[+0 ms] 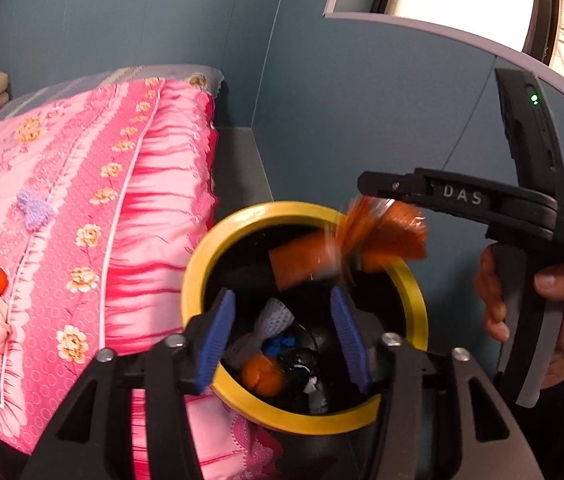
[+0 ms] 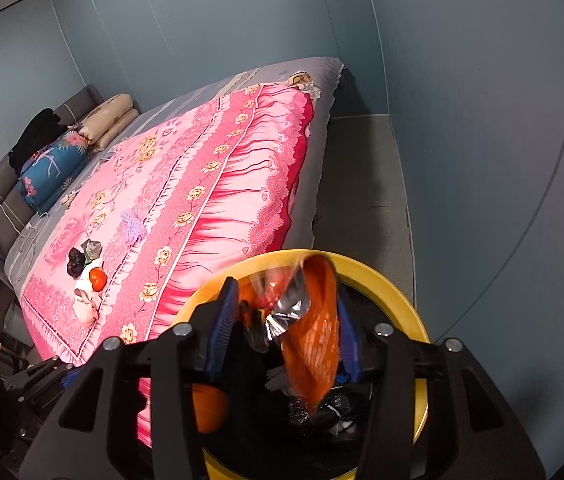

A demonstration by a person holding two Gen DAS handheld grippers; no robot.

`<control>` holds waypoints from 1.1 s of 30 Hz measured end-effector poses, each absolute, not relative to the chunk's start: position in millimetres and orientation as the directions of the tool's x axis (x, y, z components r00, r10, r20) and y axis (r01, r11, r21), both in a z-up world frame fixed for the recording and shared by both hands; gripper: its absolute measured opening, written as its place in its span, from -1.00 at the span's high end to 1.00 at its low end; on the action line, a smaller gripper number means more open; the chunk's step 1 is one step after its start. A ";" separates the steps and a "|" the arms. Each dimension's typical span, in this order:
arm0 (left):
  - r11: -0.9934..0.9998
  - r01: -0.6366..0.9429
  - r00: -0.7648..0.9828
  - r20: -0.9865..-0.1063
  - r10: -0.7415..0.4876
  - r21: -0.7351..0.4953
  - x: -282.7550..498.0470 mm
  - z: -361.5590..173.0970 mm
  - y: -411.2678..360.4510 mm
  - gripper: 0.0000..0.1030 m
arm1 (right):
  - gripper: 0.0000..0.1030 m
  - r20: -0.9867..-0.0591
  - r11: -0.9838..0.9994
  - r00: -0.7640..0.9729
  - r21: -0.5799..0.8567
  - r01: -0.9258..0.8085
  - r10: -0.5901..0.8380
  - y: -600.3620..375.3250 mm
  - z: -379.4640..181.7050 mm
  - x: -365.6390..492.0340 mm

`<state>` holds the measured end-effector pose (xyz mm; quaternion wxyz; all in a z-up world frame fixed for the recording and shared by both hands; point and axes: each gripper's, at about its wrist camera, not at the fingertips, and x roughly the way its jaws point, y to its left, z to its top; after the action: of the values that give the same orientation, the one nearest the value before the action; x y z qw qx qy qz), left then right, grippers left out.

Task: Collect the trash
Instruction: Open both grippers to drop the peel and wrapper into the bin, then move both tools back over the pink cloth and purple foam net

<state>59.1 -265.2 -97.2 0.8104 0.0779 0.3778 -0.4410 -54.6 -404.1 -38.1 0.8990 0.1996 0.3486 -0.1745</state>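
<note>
An orange snack wrapper (image 2: pixel 314 332) was seen blurred between the parted pads of the right gripper (image 2: pixel 286 328), apparently loose, over a yellow-rimmed bin (image 2: pixel 410 316). The left gripper (image 1: pixel 282 336) was held half open and empty above it. More litter (image 2: pixel 90 276) lay on the pink bedspread (image 2: pixel 210 184) beside.

Both wrist views: close above the yellow-rimmed bin (image 1: pixel 202 248) (image 2: pixel 402 284), angled downward; shared: bin mouth, pink bedspread (image 1: pixel 82 200) (image 2: pixel 202 184) left of bin.
</note>
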 end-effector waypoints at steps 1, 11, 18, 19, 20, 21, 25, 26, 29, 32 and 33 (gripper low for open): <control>0.602 0.772 0.336 -0.672 -0.659 -0.203 58.9 -94.1 -261.6 -0.09 | 0.10 -0.694 0.858 0.698 0.240 0.454 -0.175 -405.1 -37.3 -55.9; 0.655 0.722 0.395 -0.645 -0.654 -0.222 77.1 -83.0 -225.3 -0.51 | -0.18 -0.653 0.856 0.736 0.264 0.444 -0.181 -405.1 -27.2 -57.1; 0.722 0.652 0.464 -0.630 -0.623 -0.233 101.2 -79.0 -187.2 -0.67 | -0.27 -0.631 0.884 0.765 0.278 0.375 -0.126 -389.3 -18.6 -33.0; 0.733 0.639 0.475 -0.628 -0.616 -0.235 105.1 -78.7 -180.4 -0.68 | -0.27 -0.630 0.889 0.767 0.276 0.367 -0.121 -386.4 -17.4 -29.1; 0.743 0.626 0.484 -0.628 -0.610 -0.238 109.3 -78.9 -174.6 -0.68 | -0.28 -0.630 0.894 0.768 0.273 0.356 -0.113 -382.9 -16.5 -24.1; 0.750 0.615 0.491 -0.627 -0.605 -0.242 112.5 -78.6 -169.3 -0.68 | -0.28 -0.630 0.899 0.770 0.273 0.341 -0.101 -379.4 -15.3 -17.6; 0.797 0.556 0.545 -0.619 -0.565 -0.237 126.0 -76.7 -141.7 -0.70 | -0.28 -0.624 0.919 0.780 0.276 0.281 -0.051 -365.1 -8.9 8.9; 0.804 0.545 0.552 -0.620 -0.558 -0.239 129.3 -77.3 -137.6 -0.71 | -0.28 -0.620 0.924 0.783 0.272 0.269 -0.045 -361.1 -7.3 14.0; 0.828 0.505 0.572 -0.624 -0.532 -0.243 140.0 -78.7 -120.2 -0.71 | -0.28 -0.613 0.941 0.789 0.254 0.224 -0.022 -343.9 -2.5 35.6; 0.853 0.463 0.595 -0.629 -0.500 -0.240 149.3 -79.8 -102.7 -0.71 | -0.28 -0.614 0.954 0.789 0.240 0.181 0.005 -328.9 1.7 57.6; 0.858 0.454 0.598 -0.631 -0.494 -0.241 151.3 -80.1 -98.7 -0.72 | -0.28 -0.617 0.957 0.787 0.233 0.171 0.010 -324.4 2.6 64.9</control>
<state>151.3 -98.7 -80.1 0.8935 -0.0278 0.3611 -0.2654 64.9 -324.4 2.6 0.9349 0.1397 0.3234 -0.0432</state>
